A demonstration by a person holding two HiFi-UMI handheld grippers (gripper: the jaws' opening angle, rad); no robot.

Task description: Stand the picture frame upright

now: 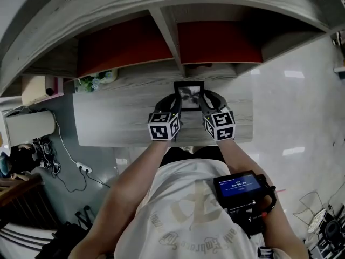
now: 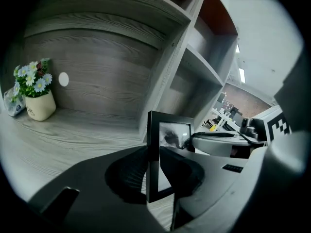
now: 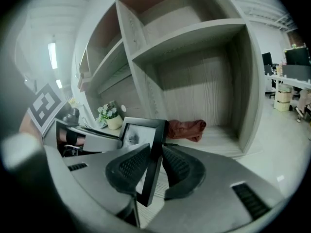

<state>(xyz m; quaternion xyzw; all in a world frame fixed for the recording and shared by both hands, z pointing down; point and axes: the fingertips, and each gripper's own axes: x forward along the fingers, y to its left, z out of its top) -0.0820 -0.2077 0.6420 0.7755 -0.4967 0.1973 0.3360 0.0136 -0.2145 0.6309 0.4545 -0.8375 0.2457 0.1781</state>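
The left gripper (image 2: pixel 154 168) is clenched on the left edge of the picture frame (image 1: pixel 188 95) and the right gripper (image 3: pixel 154 165) on its right edge. Their ribbed black pads (image 3: pixel 129 166) pinch the thin, square-cornered black moulding, held near upright at the grey wood-grain desk (image 1: pixel 118 120). The raising looks nearly done; next, I judge, its bottom edge must settle steady before either grip loosens.

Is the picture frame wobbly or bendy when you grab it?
Probably stiff: the picture frame looks flat and straight though pinched at both sides. Likely tippy, being thin and tall. Its front may be glass, so possibly breakable.
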